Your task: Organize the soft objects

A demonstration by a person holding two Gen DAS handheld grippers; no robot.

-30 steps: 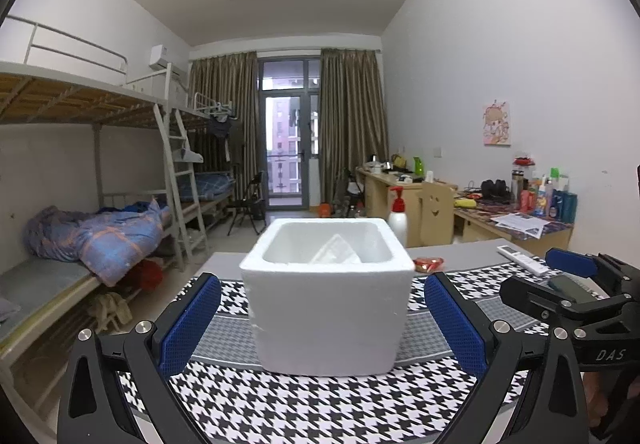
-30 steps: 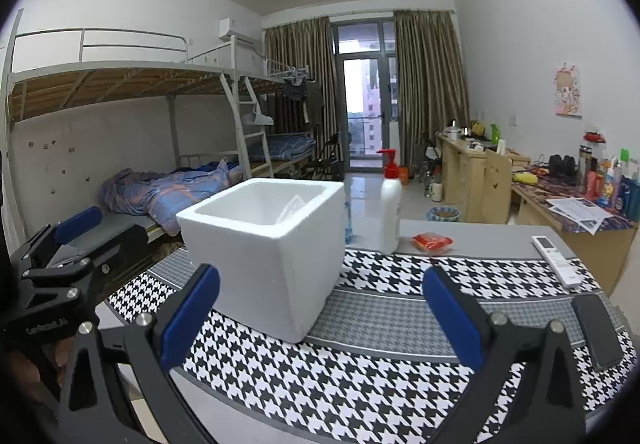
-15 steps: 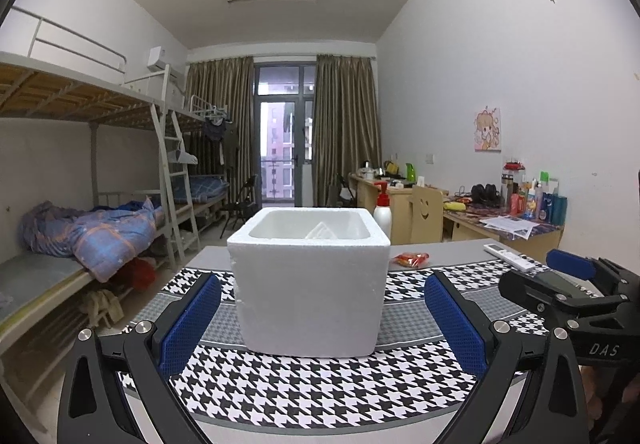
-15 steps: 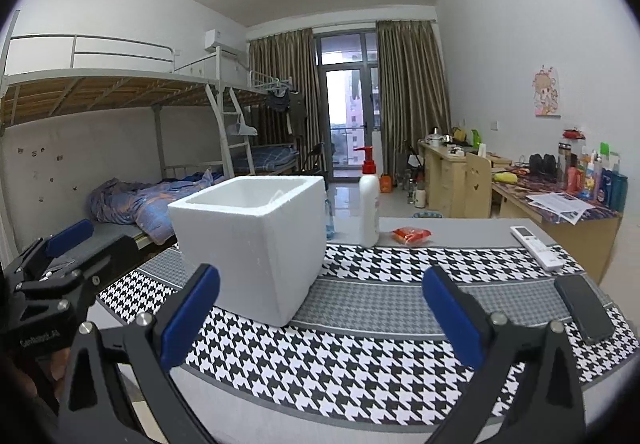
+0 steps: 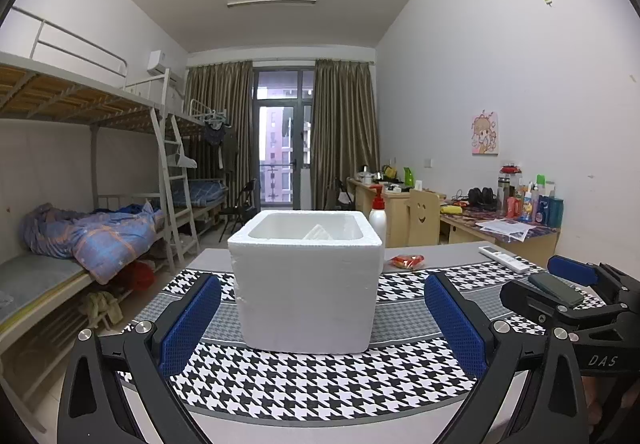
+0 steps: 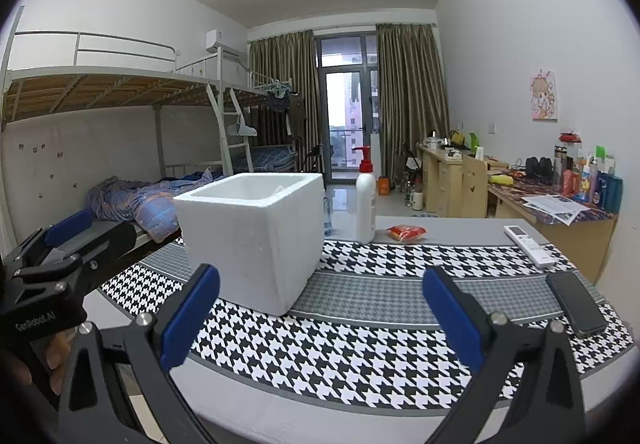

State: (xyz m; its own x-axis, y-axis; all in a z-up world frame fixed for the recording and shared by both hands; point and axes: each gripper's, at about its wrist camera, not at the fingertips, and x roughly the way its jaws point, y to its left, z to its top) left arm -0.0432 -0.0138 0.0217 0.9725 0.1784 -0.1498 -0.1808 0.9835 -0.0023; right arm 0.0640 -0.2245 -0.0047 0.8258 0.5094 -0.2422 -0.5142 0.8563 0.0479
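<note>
The white box (image 5: 306, 276) sits straight ahead of the left gripper (image 5: 320, 328), which is nearer; both jaws are wide apart, holding nothing.

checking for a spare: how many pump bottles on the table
1: the pump bottle with a red pump stands behind the foam box, near the red packet. Another might hide behind the box.

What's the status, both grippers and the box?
Left gripper open, empty. Right gripper open, empty. Foam box upright on the table, untouched. Nothing blocking.
</note>
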